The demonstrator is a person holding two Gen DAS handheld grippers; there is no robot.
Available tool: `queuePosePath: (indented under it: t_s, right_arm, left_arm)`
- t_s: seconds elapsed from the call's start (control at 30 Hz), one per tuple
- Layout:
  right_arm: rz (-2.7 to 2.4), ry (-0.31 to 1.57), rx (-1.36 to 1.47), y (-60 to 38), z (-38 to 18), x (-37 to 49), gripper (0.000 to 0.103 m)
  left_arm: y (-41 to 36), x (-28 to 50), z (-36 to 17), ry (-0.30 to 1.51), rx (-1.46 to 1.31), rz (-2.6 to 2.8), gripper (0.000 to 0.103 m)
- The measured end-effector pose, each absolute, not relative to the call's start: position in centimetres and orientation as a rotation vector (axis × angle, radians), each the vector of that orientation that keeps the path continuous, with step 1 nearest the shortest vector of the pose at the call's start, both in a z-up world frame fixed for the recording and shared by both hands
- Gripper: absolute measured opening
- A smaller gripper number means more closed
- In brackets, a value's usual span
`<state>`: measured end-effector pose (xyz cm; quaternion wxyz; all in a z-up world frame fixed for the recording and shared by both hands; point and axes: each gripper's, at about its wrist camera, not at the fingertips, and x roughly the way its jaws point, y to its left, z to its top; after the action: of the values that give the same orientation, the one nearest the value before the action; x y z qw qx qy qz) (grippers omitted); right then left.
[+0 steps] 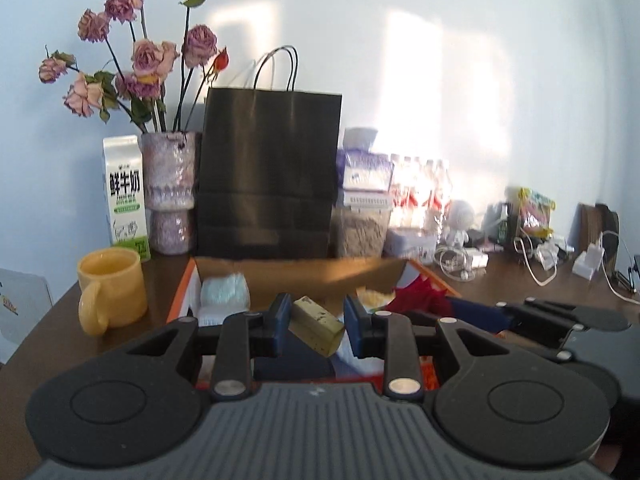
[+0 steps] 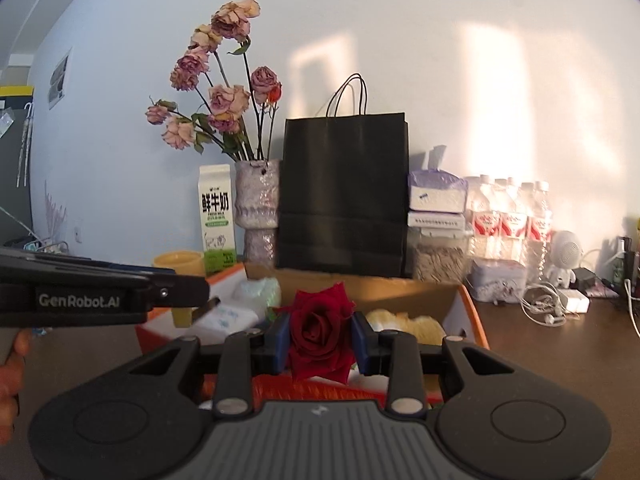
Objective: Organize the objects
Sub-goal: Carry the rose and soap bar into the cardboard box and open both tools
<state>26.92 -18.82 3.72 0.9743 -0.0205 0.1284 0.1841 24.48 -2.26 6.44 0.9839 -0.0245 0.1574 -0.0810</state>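
Note:
My left gripper [image 1: 318,326] is shut on a tilted olive-yellow block [image 1: 316,330], which hangs over the open orange-and-cardboard box [image 1: 320,276]. In the right wrist view my right gripper [image 2: 320,340] is shut on a dark red rose [image 2: 320,328], above the same box [image 2: 380,292]. The left gripper [image 2: 200,304] reaches in from the left edge there, with a hand behind it. The right gripper's black linkage [image 1: 540,316] shows at the right of the left wrist view, with the rose [image 1: 418,296] at its tip. White packets and something pale yellow lie in the box.
Behind the box a black paper bag [image 1: 268,176] stands against the wall. A milk carton [image 1: 126,196], a vase of dried roses [image 1: 170,192] and a yellow mug [image 1: 112,288] are to its left. Tissue packs, water bottles [image 2: 508,216], a white figurine and cables [image 2: 544,304] are on the right.

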Motion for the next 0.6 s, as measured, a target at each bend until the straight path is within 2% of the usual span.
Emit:
queuePosePath:
  t_s: [0.3,0.6]
  right_arm:
    - [0.343,0.242,-0.056,-16.7,4.7,30.8,0.031]
    - [0.325,0.303,-0.009,-16.4,3.0,35.3,0.031]
  left_arm:
    - [-1.9,28.2,7.4,0.280,-0.083,-0.133,0.030]
    - [-0.4,32.9,5.8,0.333,-0.127,-0.084,0.030]
